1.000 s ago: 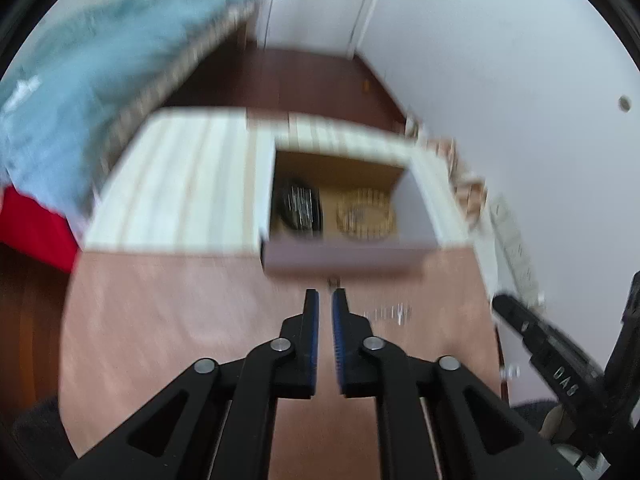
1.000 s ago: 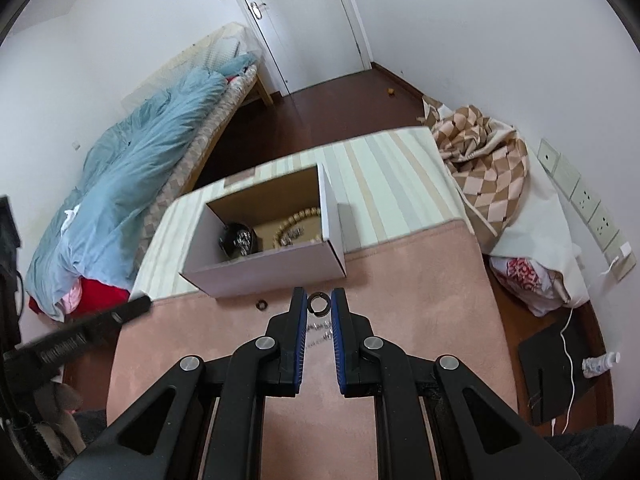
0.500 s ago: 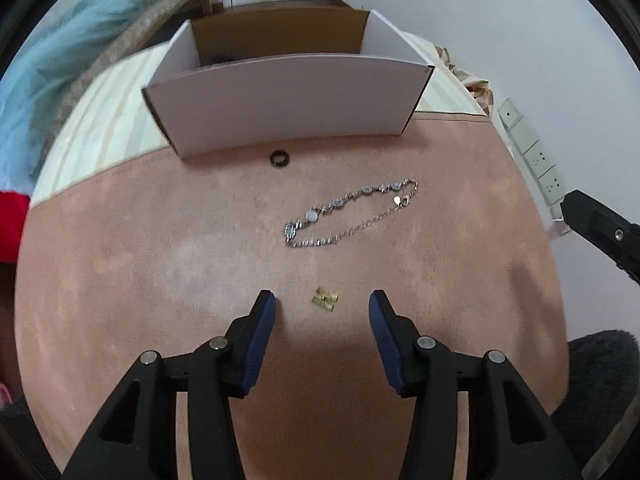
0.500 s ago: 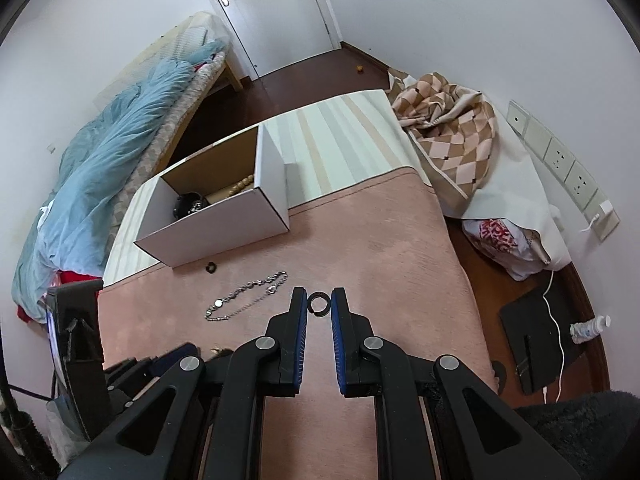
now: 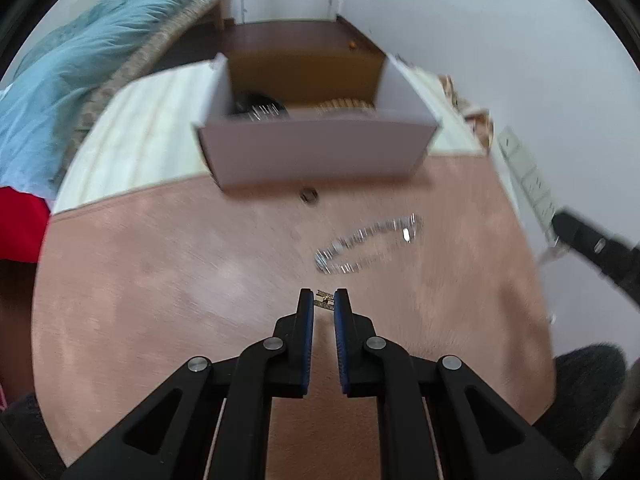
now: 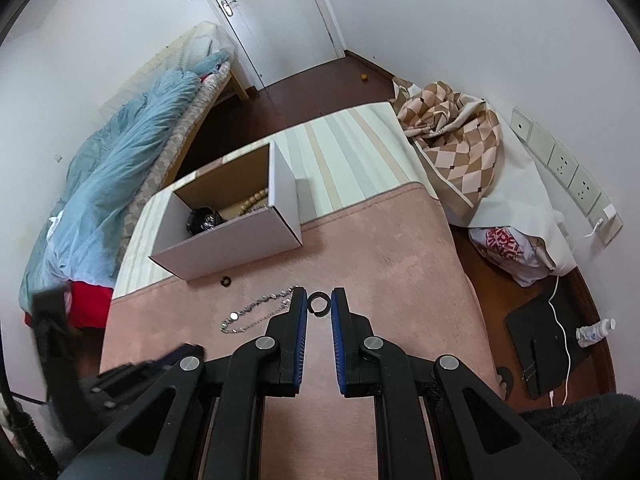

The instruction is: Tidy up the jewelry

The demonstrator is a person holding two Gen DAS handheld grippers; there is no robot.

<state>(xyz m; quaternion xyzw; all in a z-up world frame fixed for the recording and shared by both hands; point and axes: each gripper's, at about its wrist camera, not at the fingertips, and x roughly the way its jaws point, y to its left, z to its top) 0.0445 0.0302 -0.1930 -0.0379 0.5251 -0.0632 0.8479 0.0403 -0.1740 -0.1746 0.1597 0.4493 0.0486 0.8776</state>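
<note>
Left gripper (image 5: 324, 300) fingers pinch a small gold earring (image 5: 325, 298); right gripper (image 6: 319, 303) fingers clamp a dark ring (image 6: 319, 303). Box (image 6: 240, 240) already holds beads and a dark piece. Silver bracelet (image 6: 260, 310) and another ring (image 6: 226, 281) remain on the pink mat.

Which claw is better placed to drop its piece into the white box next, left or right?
Probably left. The left claw grips a gold earring with the white box straight ahead; the right claw, holding a dark ring, sits off to its side.

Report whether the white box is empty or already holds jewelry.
Not empty: the open white box holds a dark piece and a beaded bracelet.
</note>
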